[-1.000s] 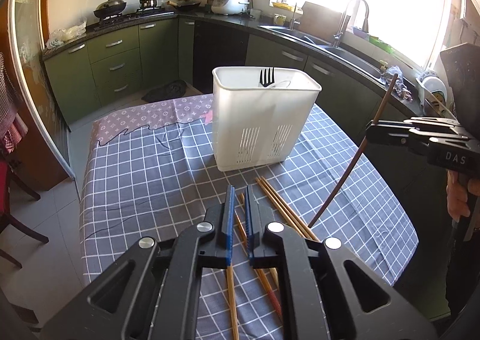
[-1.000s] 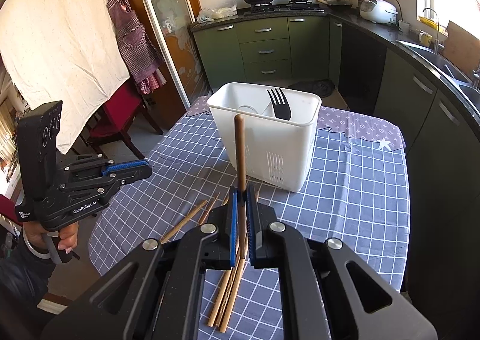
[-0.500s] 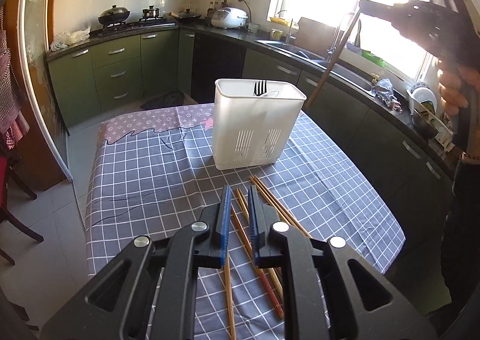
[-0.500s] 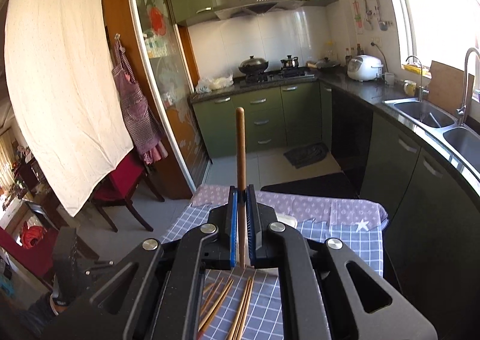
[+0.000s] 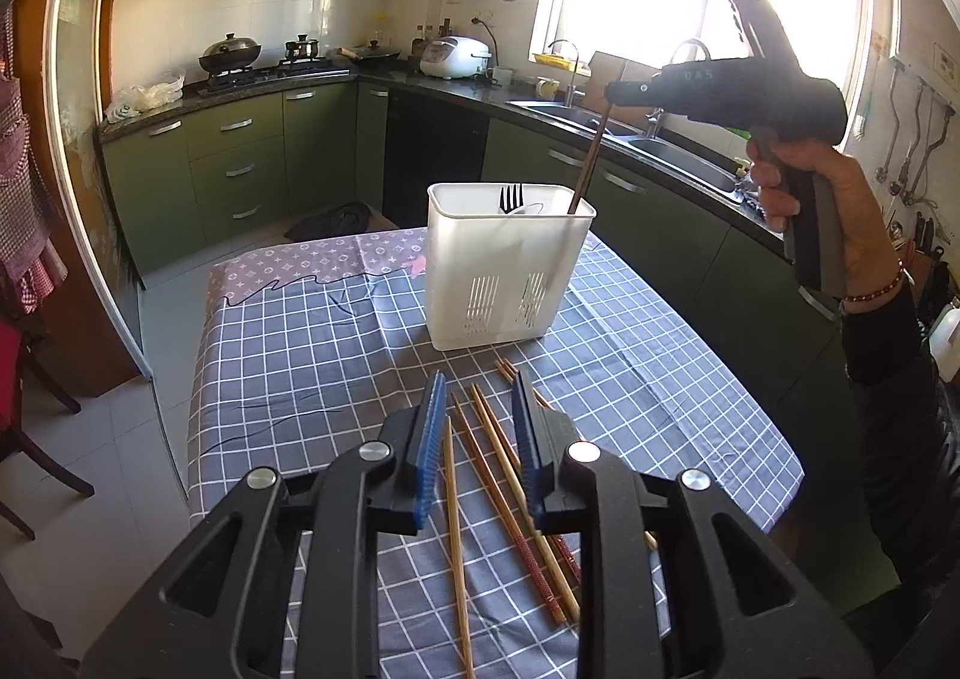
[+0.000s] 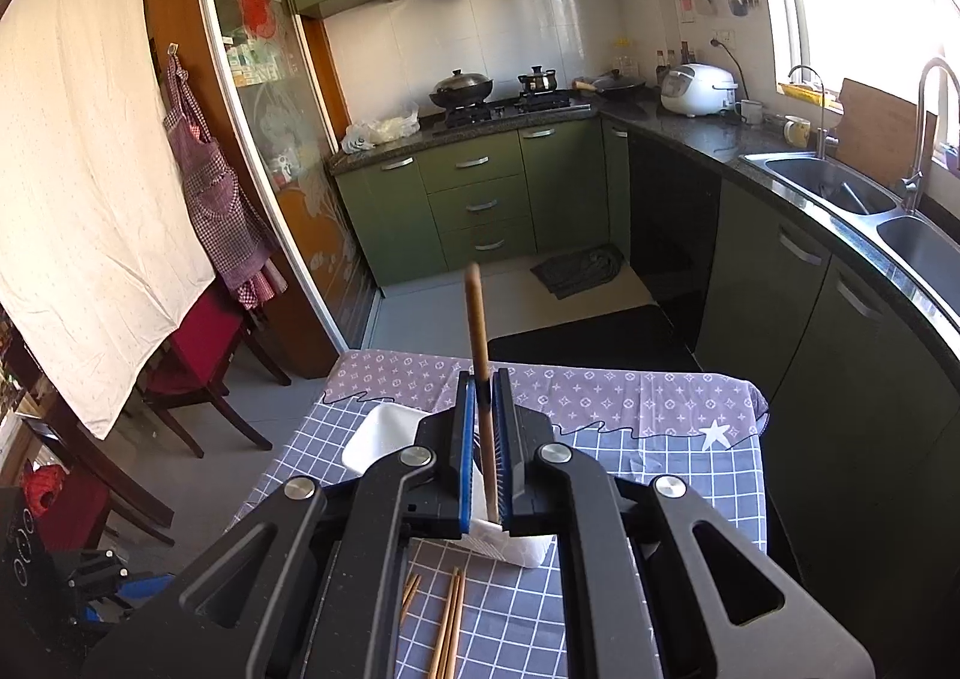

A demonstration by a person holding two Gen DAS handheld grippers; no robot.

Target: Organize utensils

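A white slotted utensil holder (image 5: 504,265) stands on the checked tablecloth (image 5: 300,355) with a black fork (image 5: 510,197) in it. My right gripper (image 6: 485,439) is shut on a dark brown chopstick (image 6: 478,331). In the left wrist view the right gripper (image 5: 618,94) hangs above the holder's right end, and the chopstick (image 5: 587,166) slants down with its tip inside the rim. Several wooden chopsticks (image 5: 498,469) lie loose on the cloth in front of the holder. My left gripper (image 5: 480,439) is open and empty just above them.
The table's right edge (image 5: 750,397) drops toward green kitchen cabinets (image 5: 660,211) and a sink counter (image 6: 840,187). A red chair (image 6: 198,343) and a white hanging sheet (image 6: 84,187) stand to the left of the table.
My right gripper has swung the chopstick from high near the window down so its tip enters the holder. My left gripper has opened from nearly shut above the loose chopsticks.
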